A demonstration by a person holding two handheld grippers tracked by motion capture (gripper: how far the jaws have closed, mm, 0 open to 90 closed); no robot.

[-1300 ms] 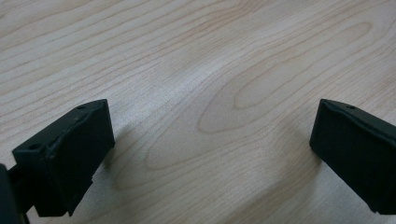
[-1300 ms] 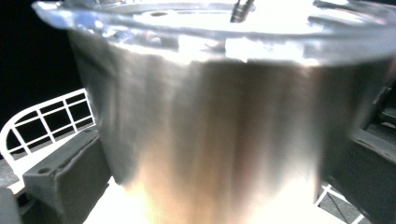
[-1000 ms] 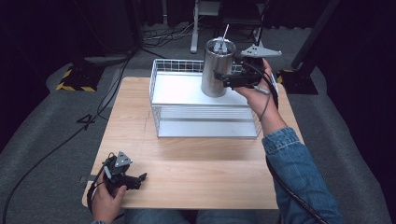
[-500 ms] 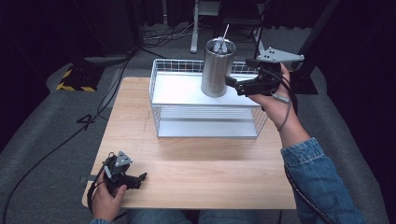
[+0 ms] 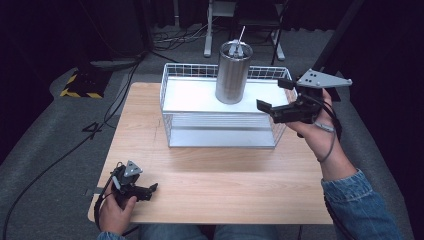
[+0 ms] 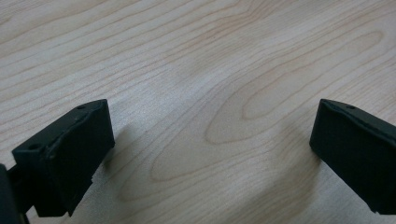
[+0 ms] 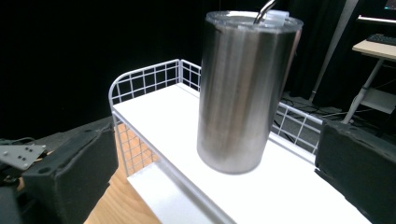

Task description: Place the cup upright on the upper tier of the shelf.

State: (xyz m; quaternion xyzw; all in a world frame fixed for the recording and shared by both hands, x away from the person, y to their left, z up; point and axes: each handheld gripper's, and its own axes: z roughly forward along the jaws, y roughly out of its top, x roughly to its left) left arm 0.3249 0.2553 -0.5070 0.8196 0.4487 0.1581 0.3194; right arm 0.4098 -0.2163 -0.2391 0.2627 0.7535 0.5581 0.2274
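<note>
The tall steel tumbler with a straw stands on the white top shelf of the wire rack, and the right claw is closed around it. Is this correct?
Not quite. In the right gripper view the right claw is open, apart from the tall steel tumbler. It does stand on the white wire rack's top shelf.

tumbler (image 5: 233, 72) on rack (image 5: 220, 117), rack on table (image 5: 220, 185)

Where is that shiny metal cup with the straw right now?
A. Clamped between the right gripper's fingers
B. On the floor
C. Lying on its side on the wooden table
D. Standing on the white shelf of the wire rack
D: the metal cup stands upright on the wire rack, with the right gripper open and apart from it.
</note>
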